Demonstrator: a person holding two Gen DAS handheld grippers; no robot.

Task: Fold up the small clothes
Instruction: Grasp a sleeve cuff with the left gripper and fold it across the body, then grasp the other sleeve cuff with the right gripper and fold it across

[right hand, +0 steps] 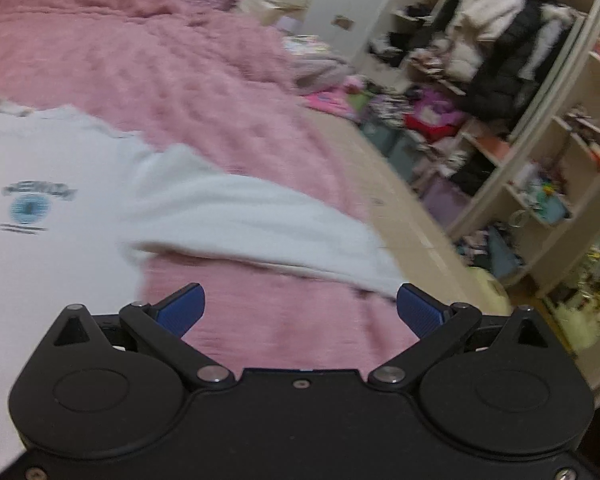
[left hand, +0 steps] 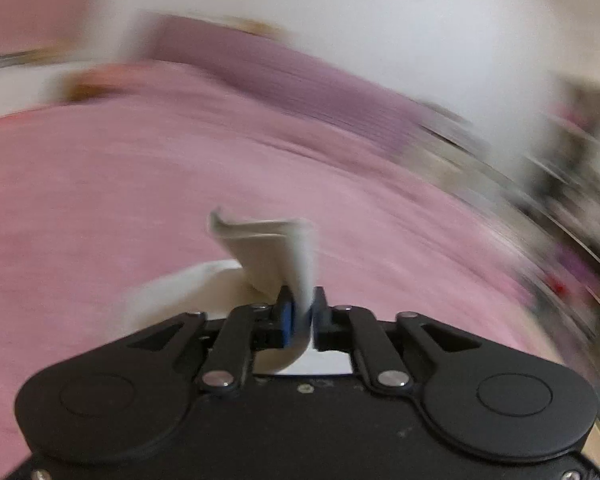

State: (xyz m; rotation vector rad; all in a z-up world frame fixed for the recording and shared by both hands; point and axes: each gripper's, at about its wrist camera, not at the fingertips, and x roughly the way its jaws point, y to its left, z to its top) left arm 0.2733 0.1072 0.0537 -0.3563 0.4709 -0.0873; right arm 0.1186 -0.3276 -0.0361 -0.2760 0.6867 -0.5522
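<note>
Left tool [left hand: 300,312] clamped on a white shirt [right hand: 60,184] edge, mid-swing, blurry. Shirt lies on the pink bed [right hand: 160,60]. Right tool [right hand: 300,312] wide open, empty, near the sleeve [right hand: 252,220]. Fold underway; next: right grips sleeve.

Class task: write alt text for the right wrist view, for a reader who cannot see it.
An open gripper hovers over a pink blanket, facing a white T-shirt whose sleeve stretches toward the bed's edge. Cluttered shelves fill the right.
</note>
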